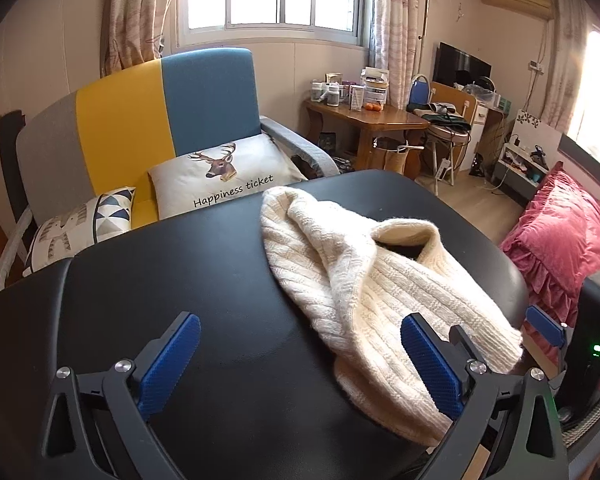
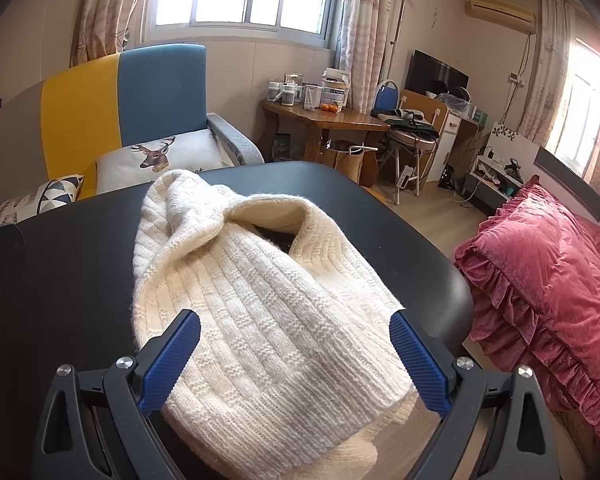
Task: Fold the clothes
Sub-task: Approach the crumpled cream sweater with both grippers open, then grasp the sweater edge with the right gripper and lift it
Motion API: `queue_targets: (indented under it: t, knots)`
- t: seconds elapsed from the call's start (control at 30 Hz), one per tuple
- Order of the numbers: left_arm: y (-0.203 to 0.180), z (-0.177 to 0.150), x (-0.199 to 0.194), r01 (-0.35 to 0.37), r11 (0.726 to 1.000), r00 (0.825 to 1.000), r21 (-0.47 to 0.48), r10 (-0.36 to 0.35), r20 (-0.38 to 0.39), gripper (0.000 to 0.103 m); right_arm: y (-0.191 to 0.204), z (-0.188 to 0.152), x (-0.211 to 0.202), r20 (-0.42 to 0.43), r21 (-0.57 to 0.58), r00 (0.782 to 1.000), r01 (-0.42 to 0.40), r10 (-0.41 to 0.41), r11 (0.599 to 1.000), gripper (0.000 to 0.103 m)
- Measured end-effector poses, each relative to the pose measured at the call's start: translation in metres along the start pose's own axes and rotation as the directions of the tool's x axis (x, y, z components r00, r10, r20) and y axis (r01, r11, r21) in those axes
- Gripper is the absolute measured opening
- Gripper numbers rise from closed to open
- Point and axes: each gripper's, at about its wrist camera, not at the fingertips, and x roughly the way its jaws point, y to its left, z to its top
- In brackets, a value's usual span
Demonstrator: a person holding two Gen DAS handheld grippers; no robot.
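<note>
A cream ribbed knit sweater (image 1: 364, 280) lies bunched on the black table (image 1: 180, 264), its rolled collar (image 1: 410, 234) open toward the far right. My left gripper (image 1: 300, 322) is open just above the table, and its right finger overlaps the sweater's near edge. A blue pad (image 1: 545, 325) of the right gripper shows at the sweater's right side. In the right wrist view the sweater (image 2: 260, 300) fills the middle, and my right gripper (image 2: 295, 319) is open with its two fingers to either side of the near hem. Whether the pads touch the knit is unclear.
Behind the table stands a sofa (image 1: 148, 112) with a yellow and blue back and a deer cushion (image 1: 224, 176). A pink ruffled bedspread (image 2: 548, 264) is close to the table's right edge. A wooden side table (image 1: 372, 120) with bottles stands by the window.
</note>
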Motion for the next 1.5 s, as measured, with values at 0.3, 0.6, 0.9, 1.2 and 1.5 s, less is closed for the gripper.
queue_targets:
  t: [0.3,0.6,0.9,1.2,1.5]
  knots:
    - [0.003,-0.001,-0.002,0.006,1.0,1.0,-0.014,-0.006,0.007,0.102,0.003,-0.002,-0.001,0.0,-0.008,1.0,-0.001,0.001,1.0,0.097]
    - [0.007,-0.006,0.003,0.04,0.999,0.999,-0.019,-0.04,-0.021,0.103,-0.001,-0.003,-0.004,0.009,0.011,1.0,-0.029,0.029,1.0,0.097]
    - [0.04,-0.034,0.01,0.157,0.985,0.984,-0.078,-0.162,-0.075,0.103,0.003,0.009,-0.006,0.002,0.001,0.984,-0.176,0.176,0.984,0.098]
    - [0.087,-0.065,0.012,0.248,0.953,0.956,-0.172,-0.27,-0.117,0.103,0.029,0.011,0.004,-0.008,-0.162,0.981,-0.193,0.194,0.968,0.098]
    - [0.125,-0.078,0.019,0.298,0.908,0.924,-0.296,-0.352,-0.149,0.103,-0.001,0.024,0.019,-0.08,-0.123,0.876,-0.482,0.476,0.867,0.103]
